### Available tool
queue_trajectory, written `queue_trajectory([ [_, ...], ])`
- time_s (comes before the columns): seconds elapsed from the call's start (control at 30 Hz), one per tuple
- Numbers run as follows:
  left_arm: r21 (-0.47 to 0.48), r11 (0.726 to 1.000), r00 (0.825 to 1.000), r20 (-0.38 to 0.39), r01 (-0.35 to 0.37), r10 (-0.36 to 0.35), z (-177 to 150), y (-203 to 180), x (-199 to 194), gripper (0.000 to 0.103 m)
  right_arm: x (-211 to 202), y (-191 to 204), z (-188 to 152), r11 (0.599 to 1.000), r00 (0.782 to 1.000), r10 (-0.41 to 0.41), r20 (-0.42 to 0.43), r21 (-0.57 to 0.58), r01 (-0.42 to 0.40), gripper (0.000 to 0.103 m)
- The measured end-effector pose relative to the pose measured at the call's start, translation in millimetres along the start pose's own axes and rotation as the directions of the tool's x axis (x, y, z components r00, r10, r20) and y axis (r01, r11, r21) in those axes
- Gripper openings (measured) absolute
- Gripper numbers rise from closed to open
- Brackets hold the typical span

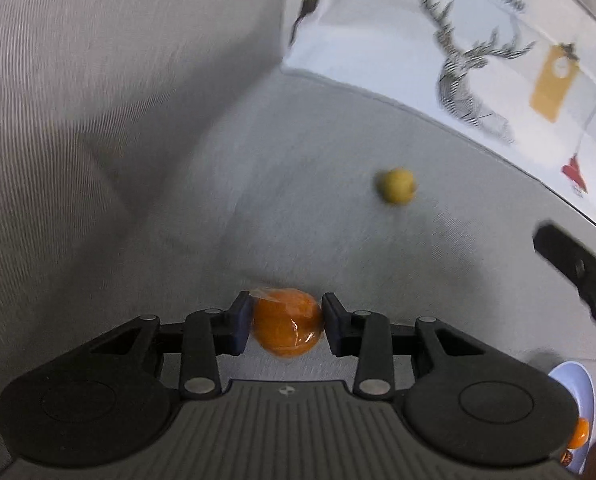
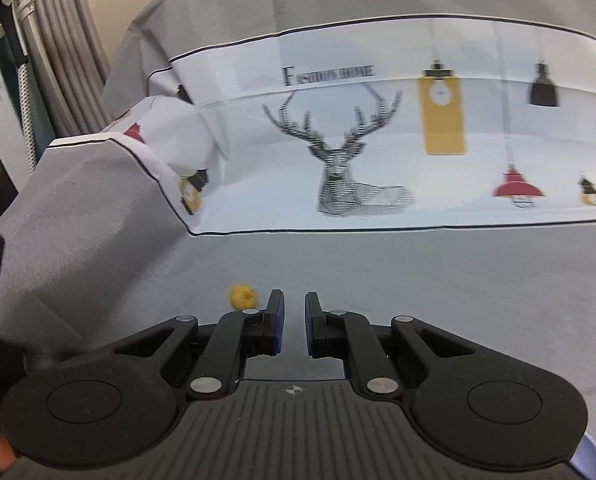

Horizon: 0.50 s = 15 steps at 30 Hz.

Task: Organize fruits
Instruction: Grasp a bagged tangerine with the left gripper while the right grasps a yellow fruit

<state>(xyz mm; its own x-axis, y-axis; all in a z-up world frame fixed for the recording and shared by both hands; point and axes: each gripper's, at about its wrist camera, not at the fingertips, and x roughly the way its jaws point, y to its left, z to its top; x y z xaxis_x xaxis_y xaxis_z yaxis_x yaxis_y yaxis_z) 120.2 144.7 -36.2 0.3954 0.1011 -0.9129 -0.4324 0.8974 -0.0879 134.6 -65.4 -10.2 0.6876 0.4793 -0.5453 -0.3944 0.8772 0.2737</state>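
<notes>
Two grippers in play, one loaded, one not. Left gripper (image 1: 286,326) has an orange fruit (image 1: 287,328) between its pads, which bear on both flanks, so I read that as a grip. The fruit has a glossy film on it, looks plastic-wrapped, so it may be slippery; a squeeze across the widest part makes sense for that. The gripper is pitched steeply down toward the bed (image 1: 298,168), fruit at or just off the grey cover, can't tell which.

Right gripper (image 2: 294,320) is carrying nothing, jaws nearly shut with a thin gap showing grey cover between the pads. It sits lower-angled, looking across the bed.

Beyond: a small yellow fruit (image 1: 396,186) lies loose on the grey cover, well apart from the orange one; in the right wrist view it sits just left of the fingertips. Probably the next pick for the free hand, and the jaws would need to widen first.

A pale blue plate (image 1: 578,384) at the edge of the left view already holds another orange fruit (image 1: 579,432). Likely the drop-off, which would explain why the left gripper keeps hold rather than releasing.

Printed bed sheet (image 2: 358,152) with a deer runs behind, clear of the work.
</notes>
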Motion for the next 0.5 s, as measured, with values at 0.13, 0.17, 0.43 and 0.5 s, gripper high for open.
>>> queue_trajectory([
  [0.13,-0.035,0.999,1.000,0.004,0.000,0.000,1,5,-2,0.041,31,6,4,0.999,0.999,0.046,-0.029,0.022,-0.045,0.011],
  [0.17,-0.043,0.999,1.000,0.004,0.002,-0.002,1,6,-3,0.041,38,7,5,0.998,0.998,0.051,-0.035,0.022,-0.051,0.011],
  [0.43,-0.052,0.999,1.000,0.002,-0.006,0.006,1,5,-2,0.041,95,17,6,0.994,0.987,0.111,-0.119,0.007,-0.111,0.040],
  [0.5,-0.049,0.999,1.000,0.002,-0.006,0.006,1,4,0,0.041,106,21,4,0.995,0.985,0.102,-0.138,-0.008,-0.104,0.040],
])
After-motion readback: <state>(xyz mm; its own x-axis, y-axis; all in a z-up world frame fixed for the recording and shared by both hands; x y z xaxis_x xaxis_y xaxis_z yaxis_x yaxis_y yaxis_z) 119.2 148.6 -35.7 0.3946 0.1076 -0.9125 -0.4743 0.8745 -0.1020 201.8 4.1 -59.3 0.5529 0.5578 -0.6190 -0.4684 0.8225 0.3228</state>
